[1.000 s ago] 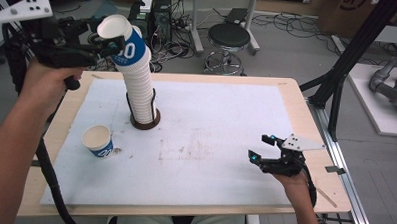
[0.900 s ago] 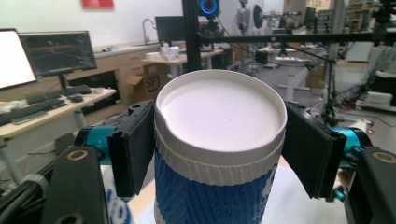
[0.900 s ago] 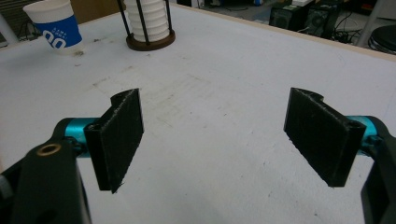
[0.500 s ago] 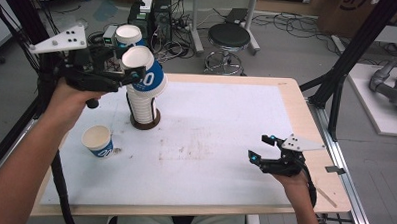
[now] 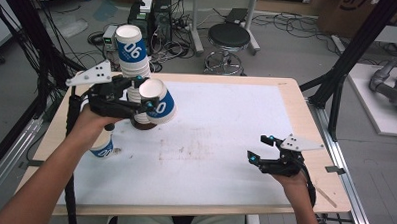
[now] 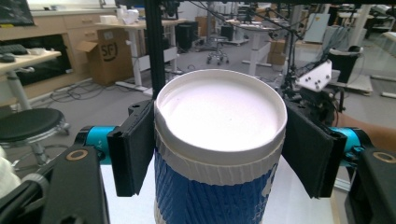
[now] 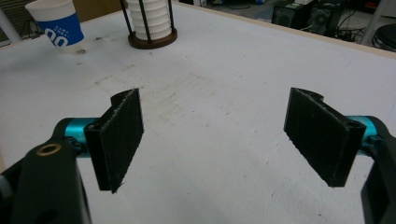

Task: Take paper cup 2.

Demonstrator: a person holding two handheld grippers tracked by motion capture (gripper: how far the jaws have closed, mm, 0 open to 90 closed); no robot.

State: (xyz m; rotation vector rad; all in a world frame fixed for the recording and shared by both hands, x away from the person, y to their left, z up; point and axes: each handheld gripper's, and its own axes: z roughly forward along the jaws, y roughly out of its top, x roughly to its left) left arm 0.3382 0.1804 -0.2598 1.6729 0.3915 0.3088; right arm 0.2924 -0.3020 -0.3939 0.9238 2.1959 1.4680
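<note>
Paper cup in hand: blue-and-white cup (image 5: 156,106) pinched across its upper wall by the left gripper (image 5: 145,104), tilted, mouth toward the camera, held above the worktop (image 5: 225,143) just beside the stack.
Left gripper close-up: both pads pressed on the ribbed sleeve below the rim (image 6: 219,112); cup is off the surface.
Stack: remaining cups (image 5: 133,64) nested in a wire holder with a dark round base (image 7: 152,38), near the far-left corner of the worktop.
Loose cup: one cup (image 5: 103,146) stands upright near the left edge, partly behind the left hand; also seen in the right gripper view (image 7: 57,25).
Right gripper: (image 5: 261,148) jaws spread, nothing between them, resting low near the right edge.
Progress (my read): unstacking job, one cup placed, second one lifted free and not yet set down.
Left: put this cup on the worktop, likely beside the first, then work through the rest of the stack.
</note>
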